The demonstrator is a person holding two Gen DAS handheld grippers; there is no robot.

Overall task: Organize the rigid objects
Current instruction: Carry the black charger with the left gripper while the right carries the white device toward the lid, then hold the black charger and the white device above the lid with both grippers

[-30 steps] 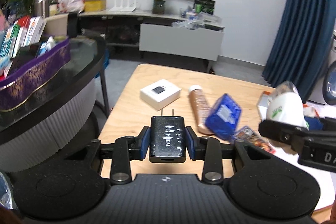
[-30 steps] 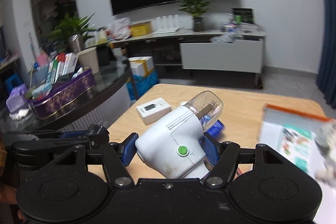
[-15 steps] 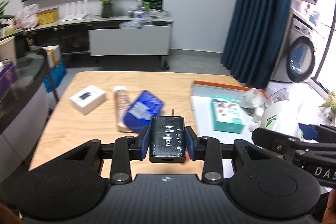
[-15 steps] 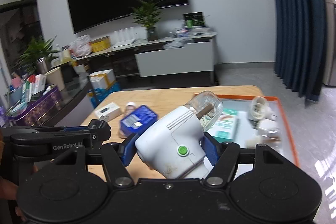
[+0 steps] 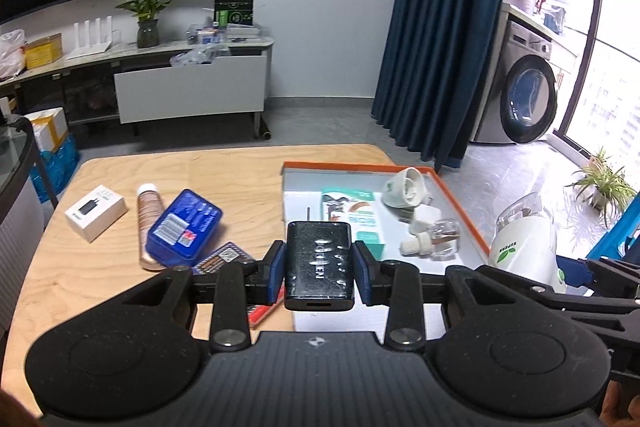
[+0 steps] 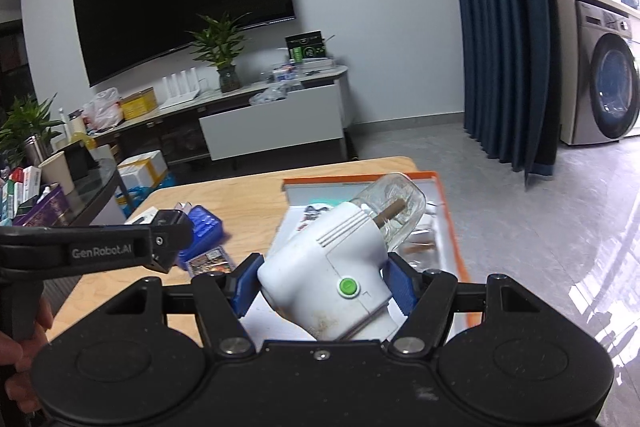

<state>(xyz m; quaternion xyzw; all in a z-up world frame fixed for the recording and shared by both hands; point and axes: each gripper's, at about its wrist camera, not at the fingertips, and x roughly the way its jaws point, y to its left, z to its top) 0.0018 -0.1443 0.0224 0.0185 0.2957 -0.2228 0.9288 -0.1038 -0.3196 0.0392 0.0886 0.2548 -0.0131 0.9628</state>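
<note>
My left gripper is shut on a black plug-in charger, held above the near left corner of the orange-rimmed white tray. My right gripper is shut on a white plug-in device with a green button and a clear bottle, held above the same tray; it also shows at the right edge of the left wrist view. In the tray lie a teal box, a white round piece and small clear bottles.
On the wooden table left of the tray lie a white box, a brown tube, a blue tin and a card pack. A dark glass table stands at the far left.
Both grippers have swung to the right, from over the loose objects on the wood to over the tray. Each has kept hold of its object.
</note>
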